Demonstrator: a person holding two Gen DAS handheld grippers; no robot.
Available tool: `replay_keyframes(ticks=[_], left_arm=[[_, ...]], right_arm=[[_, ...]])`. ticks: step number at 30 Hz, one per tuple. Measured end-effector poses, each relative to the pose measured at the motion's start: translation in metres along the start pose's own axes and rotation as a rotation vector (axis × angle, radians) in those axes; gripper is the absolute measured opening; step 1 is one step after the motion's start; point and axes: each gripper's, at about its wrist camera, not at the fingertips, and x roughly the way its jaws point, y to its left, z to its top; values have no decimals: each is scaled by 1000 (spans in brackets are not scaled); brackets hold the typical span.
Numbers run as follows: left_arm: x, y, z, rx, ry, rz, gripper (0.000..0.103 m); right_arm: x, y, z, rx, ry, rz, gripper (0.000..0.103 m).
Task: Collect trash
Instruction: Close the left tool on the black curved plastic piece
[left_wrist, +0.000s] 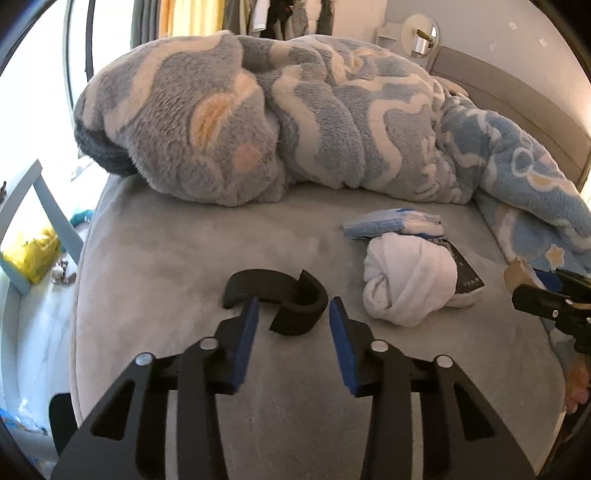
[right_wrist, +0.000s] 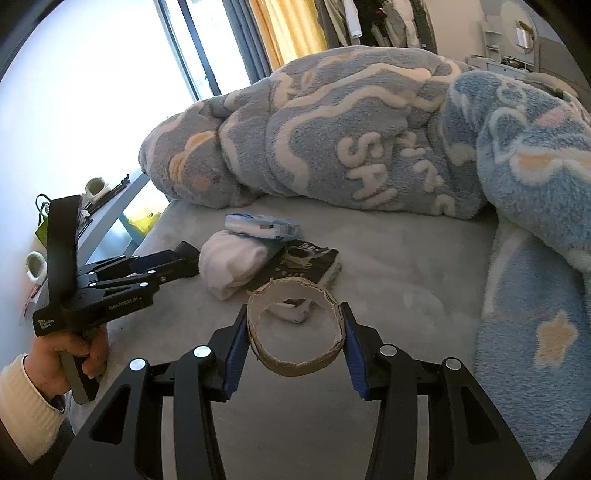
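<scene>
My left gripper (left_wrist: 293, 308) points down at a black curled strip (left_wrist: 284, 291) lying on the grey bed (left_wrist: 166, 258). Its blue pads flank the strip's curl, with a thin gap on the left side; the jaws stand open. My right gripper (right_wrist: 294, 308) is shut on a brown cardboard ring (right_wrist: 295, 363), held just above the bed. In the left wrist view the right gripper (left_wrist: 554, 299) and the cardboard ring (left_wrist: 517, 273) show at the right edge. The right wrist view shows the left gripper (right_wrist: 186, 254) from the side, with a hand (right_wrist: 55, 354) holding it.
A white rolled sock (left_wrist: 406, 284), a blue-and-white packet (left_wrist: 391, 223) and a black packet (left_wrist: 467, 275) lie together on the bed. A small white scrap (right_wrist: 291, 310) shows through the ring. A bulky blue fleece blanket (left_wrist: 295, 110) fills the far side. A yellow bag (left_wrist: 33, 258) sits on the floor at left.
</scene>
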Motion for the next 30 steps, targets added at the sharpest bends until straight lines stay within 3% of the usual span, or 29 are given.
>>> replay_keyframes(ticks=[1, 9, 14, 20, 30], left_arm=[[3, 3, -1, -19, 19, -23, 32], [2, 1, -5, -24, 31, -62, 23], [-4, -7, -6, -19, 37, -138, 13], [-12, -25, -9, 24, 36, -205, 10], [-43, -20, -19, 46, 16, -224, 10]], right_arm=[[0, -1, 0, 2, -1, -3, 47], [1, 1, 2, 0, 1, -8, 47], [-1, 10, 7, -13, -11, -9, 47], [-4, 23, 14, -19, -27, -10, 47], [-7, 51, 18, -40, -35, -5, 47]])
